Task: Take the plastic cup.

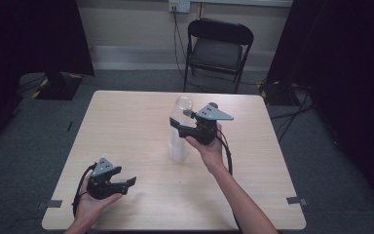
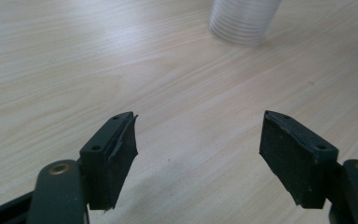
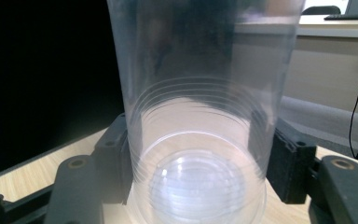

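High view showed clear cups [image 1: 179, 134] stacked mid-table [image 1: 126, 122]. The right gripper [image 1: 181, 121] had its jaws around them, maybe squeezing. Left gripper [image 1: 129, 182] was wide apart. Cups looked light, bendy, slippery; hold low.

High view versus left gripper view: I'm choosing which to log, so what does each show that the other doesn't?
The high view alone shows the right gripper with its jaws around the upper part of the clear cup stack, both hands, the left gripper's body, the folding chair, the carpet and the dark curtains. The left gripper view alone shows the left gripper close up: jaws wide apart, nothing between them, worn pads, and the stack's ribbed base. Both show the wooden table and the stack standing on it.
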`<state>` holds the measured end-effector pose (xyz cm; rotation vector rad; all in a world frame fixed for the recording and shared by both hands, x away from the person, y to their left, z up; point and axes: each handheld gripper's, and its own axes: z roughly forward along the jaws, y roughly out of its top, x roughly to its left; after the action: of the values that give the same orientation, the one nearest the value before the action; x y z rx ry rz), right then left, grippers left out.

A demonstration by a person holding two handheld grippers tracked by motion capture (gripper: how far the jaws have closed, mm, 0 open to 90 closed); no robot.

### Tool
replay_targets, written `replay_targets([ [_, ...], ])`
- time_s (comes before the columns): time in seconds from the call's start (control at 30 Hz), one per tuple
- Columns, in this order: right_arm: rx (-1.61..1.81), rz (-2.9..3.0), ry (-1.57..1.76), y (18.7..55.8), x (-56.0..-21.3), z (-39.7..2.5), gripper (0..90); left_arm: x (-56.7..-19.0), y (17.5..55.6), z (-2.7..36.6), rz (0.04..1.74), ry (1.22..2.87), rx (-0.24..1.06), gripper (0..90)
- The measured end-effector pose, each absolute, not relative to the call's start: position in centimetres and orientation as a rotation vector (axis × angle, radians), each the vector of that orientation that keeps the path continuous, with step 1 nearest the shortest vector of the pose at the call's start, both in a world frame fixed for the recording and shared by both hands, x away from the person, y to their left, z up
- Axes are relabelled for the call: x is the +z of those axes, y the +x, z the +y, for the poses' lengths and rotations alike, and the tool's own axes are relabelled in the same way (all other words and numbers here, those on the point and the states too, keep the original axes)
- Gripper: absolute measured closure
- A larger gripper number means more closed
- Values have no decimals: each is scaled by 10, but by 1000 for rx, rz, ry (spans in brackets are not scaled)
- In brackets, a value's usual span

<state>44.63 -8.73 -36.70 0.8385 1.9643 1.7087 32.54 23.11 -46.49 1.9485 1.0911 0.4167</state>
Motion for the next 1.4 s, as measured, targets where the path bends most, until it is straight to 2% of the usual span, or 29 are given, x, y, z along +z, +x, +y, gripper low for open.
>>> replay_targets([
  [0.33,1735,1935,857,444,-360,-96,364,-464,325,229,1071,1934,436,320],
  [0.7,1764,1917,879,429,-350,-107,362,-464,327,226,1038,1954,370,352],
  [1.07,1731,1902,961,411,-345,-132,358,-462,326,227,1023,1950,349,337],
  [1.17,1726,1904,975,408,-346,-137,357,-462,326,228,1002,1929,340,304],
  [1.4,1699,1958,1091,398,-359,-150,368,-457,324,223,980,1915,367,352],
])
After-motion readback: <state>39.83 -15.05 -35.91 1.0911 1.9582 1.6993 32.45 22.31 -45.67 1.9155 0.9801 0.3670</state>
